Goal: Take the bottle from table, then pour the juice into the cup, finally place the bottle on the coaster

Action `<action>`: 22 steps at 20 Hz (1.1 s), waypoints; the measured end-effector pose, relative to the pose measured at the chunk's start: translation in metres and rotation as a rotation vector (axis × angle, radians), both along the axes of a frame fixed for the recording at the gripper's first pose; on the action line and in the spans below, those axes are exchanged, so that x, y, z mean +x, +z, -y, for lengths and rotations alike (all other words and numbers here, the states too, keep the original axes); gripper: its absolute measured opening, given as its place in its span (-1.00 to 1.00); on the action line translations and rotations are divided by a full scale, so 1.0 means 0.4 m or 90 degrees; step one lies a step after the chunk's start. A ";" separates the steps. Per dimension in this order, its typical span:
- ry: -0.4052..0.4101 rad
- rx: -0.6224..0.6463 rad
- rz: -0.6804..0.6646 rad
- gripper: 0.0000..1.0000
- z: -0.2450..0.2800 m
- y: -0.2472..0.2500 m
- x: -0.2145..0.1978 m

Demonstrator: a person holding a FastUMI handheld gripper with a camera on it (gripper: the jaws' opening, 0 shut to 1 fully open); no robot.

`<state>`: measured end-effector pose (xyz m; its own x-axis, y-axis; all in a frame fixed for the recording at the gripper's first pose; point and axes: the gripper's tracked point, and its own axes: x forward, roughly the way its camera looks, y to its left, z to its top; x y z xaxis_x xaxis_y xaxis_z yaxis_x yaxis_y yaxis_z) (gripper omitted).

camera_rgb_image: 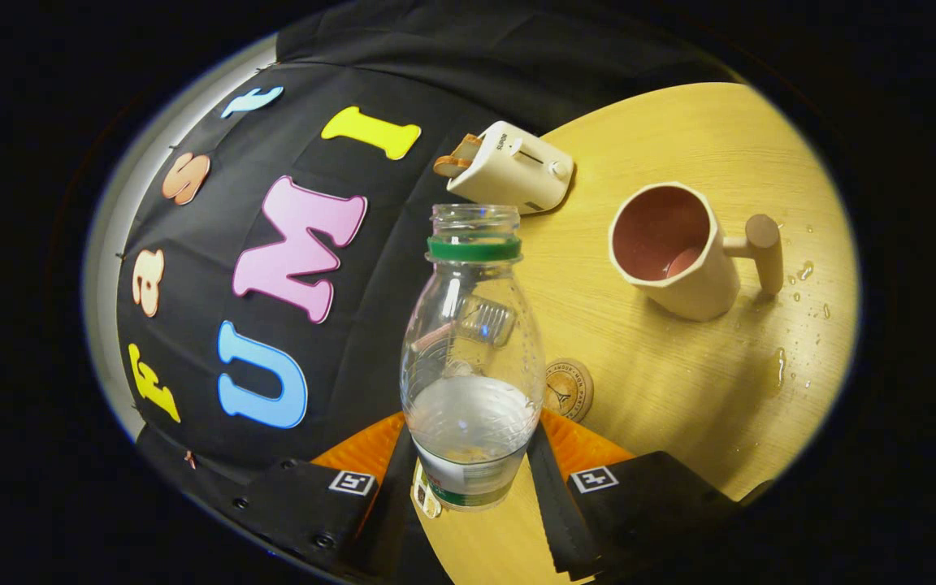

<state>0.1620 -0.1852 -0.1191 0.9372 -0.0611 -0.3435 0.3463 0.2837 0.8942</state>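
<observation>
My gripper (pixel 472 475) is shut on the clear plastic bottle (pixel 470 357), its two black fingers (pixel 553 496) pressing the bottle's lower part from both sides. The bottle has a green neck ring, no cap, and clear liquid in its lower third. The whole scene looks rolled, so the bottle is held lifted above the wooden table (pixel 679 366). The cream cup (pixel 675 252) with a pink inside and a wooden handle stands beyond the fingers, apart from the bottle's mouth. The round cork coaster (pixel 569 390) lies on the table just behind the bottle.
A cream toaster (pixel 513 169) with a slice in its slot stands at the table's far edge by the black cloth wall. Water drops (pixel 797 280) and a small wet streak lie on the table beside the cup's handle.
</observation>
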 end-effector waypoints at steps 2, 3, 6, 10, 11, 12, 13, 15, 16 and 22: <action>-0.014 0.029 -0.005 0.44 0.023 -0.004 0.001; -0.017 0.040 -0.011 0.44 0.032 -0.015 0.001; -0.024 0.088 -0.025 0.44 0.040 -0.027 -0.004; -0.038 0.141 -0.023 0.44 0.041 -0.025 -0.007; -0.039 0.155 -0.021 0.44 0.038 -0.019 -0.006; -0.038 0.168 -0.020 0.44 0.034 -0.014 -0.002; -0.035 0.177 -0.019 0.44 0.029 -0.010 -0.001; -0.036 0.201 -0.019 0.44 0.025 -0.008 0.005; -0.040 0.219 -0.020 0.44 0.025 -0.007 0.008; -0.076 0.302 -0.016 0.44 0.049 0.010 0.024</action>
<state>0.1717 -0.2047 -0.1150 0.9242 0.0018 -0.3818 0.3747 -0.1965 0.9061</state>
